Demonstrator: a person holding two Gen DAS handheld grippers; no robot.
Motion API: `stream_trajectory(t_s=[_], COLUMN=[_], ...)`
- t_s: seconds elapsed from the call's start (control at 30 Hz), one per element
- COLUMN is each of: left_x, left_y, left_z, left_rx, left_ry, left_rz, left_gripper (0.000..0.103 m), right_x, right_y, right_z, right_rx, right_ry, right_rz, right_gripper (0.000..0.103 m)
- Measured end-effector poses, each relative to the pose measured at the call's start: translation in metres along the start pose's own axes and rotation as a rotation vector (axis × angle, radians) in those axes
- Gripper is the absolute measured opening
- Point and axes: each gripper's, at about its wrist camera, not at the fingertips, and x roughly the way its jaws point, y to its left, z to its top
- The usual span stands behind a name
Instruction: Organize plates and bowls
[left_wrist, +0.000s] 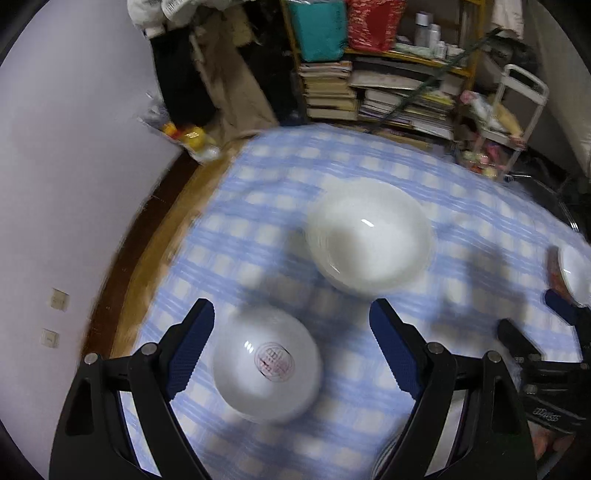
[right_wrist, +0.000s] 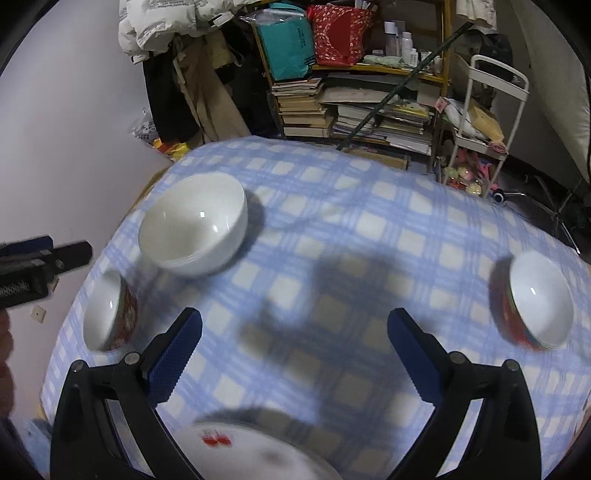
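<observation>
In the left wrist view my left gripper is open above a small bowl with a red stamp inside, which sits between its fingers. A large white bowl stands beyond it. In the right wrist view my right gripper is open and empty over bare cloth. The large white bowl sits at far left, the small red-patterned bowl near it, another red-patterned bowl at right. A white plate with red marks lies under the gripper at the near edge.
The round table has a blue checked cloth. Behind it stand a bookshelf with stacked books, a white cart and hanging clothes. A white wall is at left.
</observation>
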Motion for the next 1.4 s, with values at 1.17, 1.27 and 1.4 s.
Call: stream_trajectory(t_s=[1.17,1.27,1.4], left_x=[0.109,0.098,0.087], left_y=[-0.003,-0.007,-0.009], left_z=[0.036,0.027,0.017], left_rx=[-0.056,-0.035,-0.042], left_ry=[0.185,0.170,0.179], left_rz=[-0.245,-0.234,-0.255], left_gripper=[0.010,0.010,0.010], right_x=[0.129,0.120,0.104], right_y=[0.042,0.044,0.042], right_z=[0.048,0.039,0.032], right_rx=[0.098,0.082,0.048], right_ry=[0.288,0.283,0.272], right_rz=[0.079,0.064,0.047], right_gripper=[0.017,0.017,0.017])
